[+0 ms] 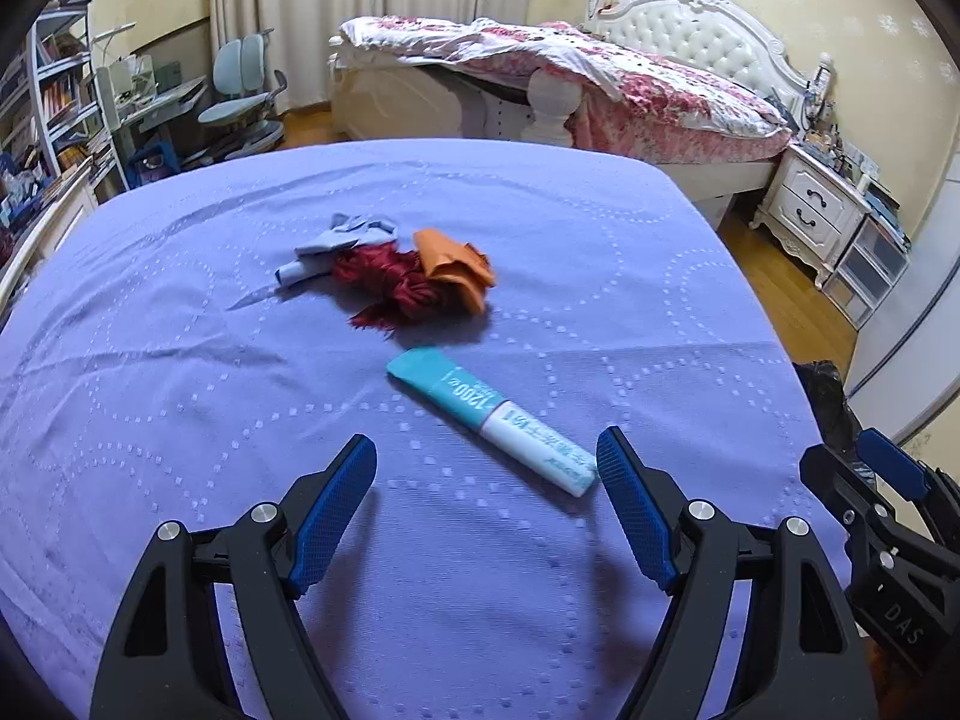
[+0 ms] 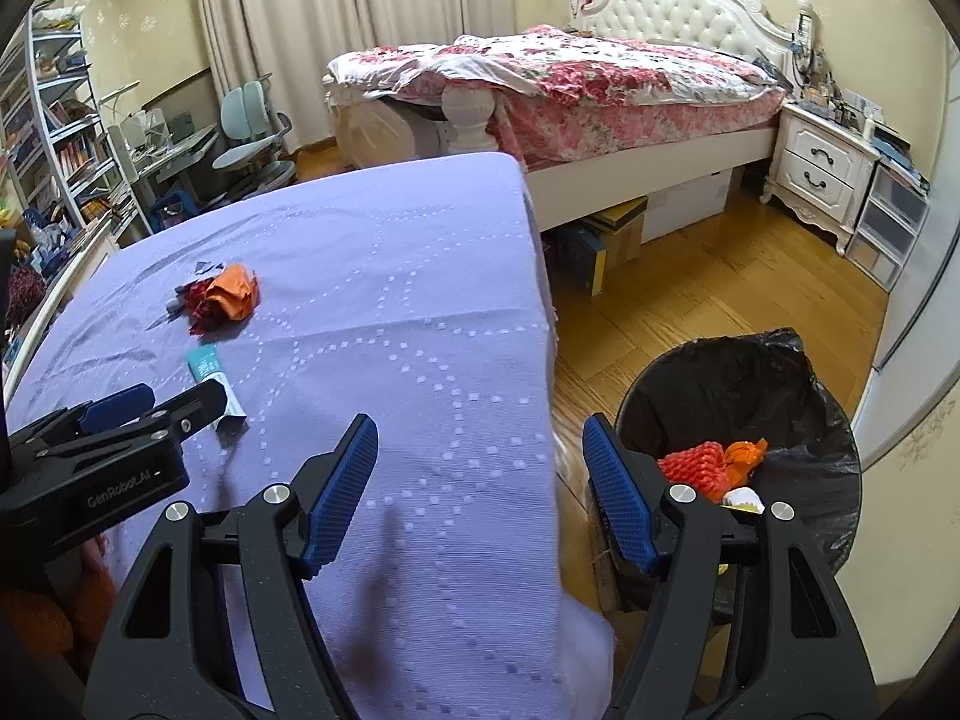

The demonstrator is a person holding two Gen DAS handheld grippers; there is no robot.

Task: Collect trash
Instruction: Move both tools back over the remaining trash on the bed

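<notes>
Left wrist view is showing the left claw (image 1: 486, 462) hanging wide open and empty just above the purple worktop (image 1: 180, 390), with the near end of a teal and white tube (image 1: 489, 420) lying between its fingertips, closer to the right-hand one. The tube is lying flat and slanted across the cloth, its teal end pointing away. It is looking light, flattened and soft, probably a little slick, so taking hold across its white lower half, where it is narrowest, seems the safest grip. Beyond it, a small heap of scraps is sitting well apart from the tube: an orange paper (image 1: 456, 264), a dark red tuft (image 1: 396, 288) and a pale blue scrap (image 1: 348, 240), all touching one another. These are looking featherlight and crumply, likely to squash or slip apart when pinched.

The right wrist view is adding what this one barely catches: the bin (image 2: 780, 396), lined with a black bag, standing on the wooden floor just beside the worktop's edge, already holding red netting (image 2: 690, 468) and an orange scrap (image 2: 744, 453). The right claw (image 2: 480, 468) is also spread open and empty, straddling the worktop's edge, near the bin.
</notes>
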